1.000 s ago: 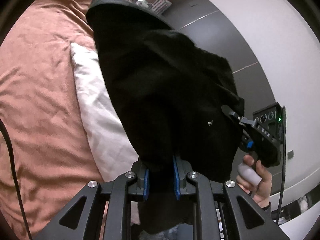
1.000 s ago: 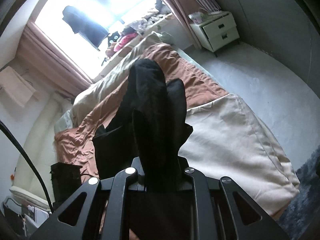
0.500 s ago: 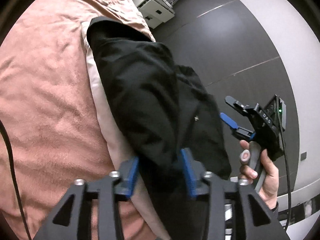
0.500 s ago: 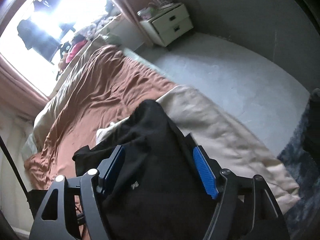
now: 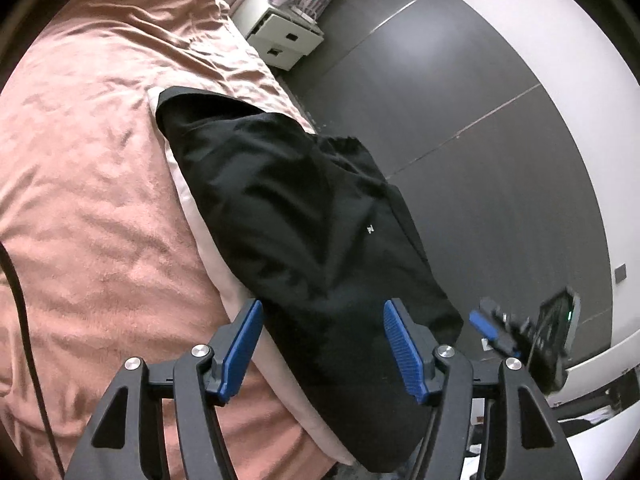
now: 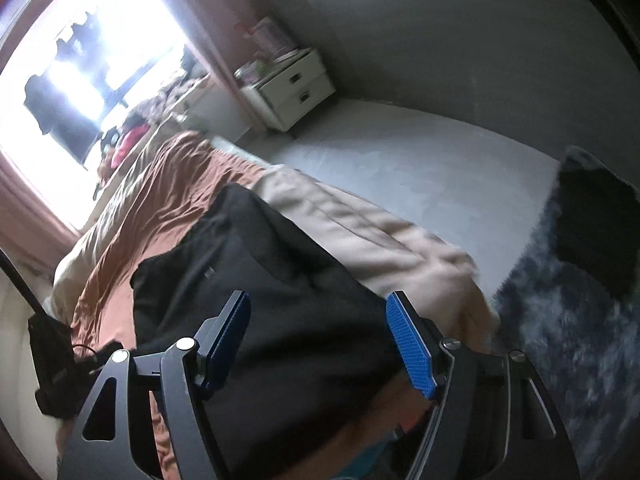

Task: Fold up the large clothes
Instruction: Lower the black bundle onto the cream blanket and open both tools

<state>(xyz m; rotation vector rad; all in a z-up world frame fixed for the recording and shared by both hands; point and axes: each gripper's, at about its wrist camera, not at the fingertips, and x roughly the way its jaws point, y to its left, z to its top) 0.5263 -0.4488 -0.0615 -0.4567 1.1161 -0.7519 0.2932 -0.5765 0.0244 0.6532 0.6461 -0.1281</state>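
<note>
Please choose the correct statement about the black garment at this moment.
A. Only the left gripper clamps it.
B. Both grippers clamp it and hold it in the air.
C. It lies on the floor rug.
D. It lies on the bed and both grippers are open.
D: the black garment lies on the bed, and both the left gripper and the right gripper have their jaws spread wide, clamping nothing.

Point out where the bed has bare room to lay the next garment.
Free: the brown bedspread left of the black garment, running up toward the window. Crowded: the cream bed edge, where the garment lies, and the rug side beyond it.
</note>
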